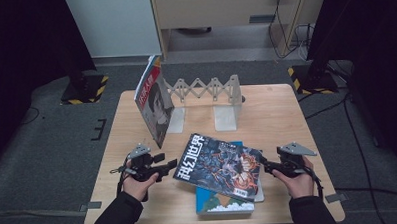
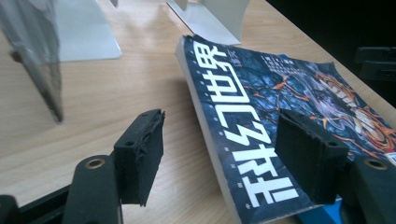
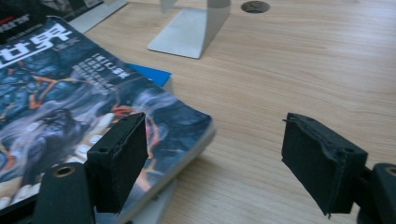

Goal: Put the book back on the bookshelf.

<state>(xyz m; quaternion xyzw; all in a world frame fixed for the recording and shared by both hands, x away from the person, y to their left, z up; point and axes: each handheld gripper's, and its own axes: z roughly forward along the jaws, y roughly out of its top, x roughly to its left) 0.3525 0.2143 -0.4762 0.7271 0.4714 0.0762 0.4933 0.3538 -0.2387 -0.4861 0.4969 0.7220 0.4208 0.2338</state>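
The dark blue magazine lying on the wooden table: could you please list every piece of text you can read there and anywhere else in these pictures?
"科幻世界": large white title on the dark blue magazine cover, lying on a blue book.
Small white print beside that title: too small to read.
Red-topped magazine standing against the white expandable metal bookstand: its lettering is too blurred to read.
Left gripper and right gripper: no readable markings.

The high view is dim and soft, dark at both sides, with the wooden table (image 1: 281,114) evenly lit from above. In the left gripper view, glare whitens the wood beyond the left gripper (image 2: 219,158), whose near parts blur. In the right gripper view, the magazine (image 3: 70,107) casts a soft shadow between the jaws of the right gripper (image 3: 219,163).
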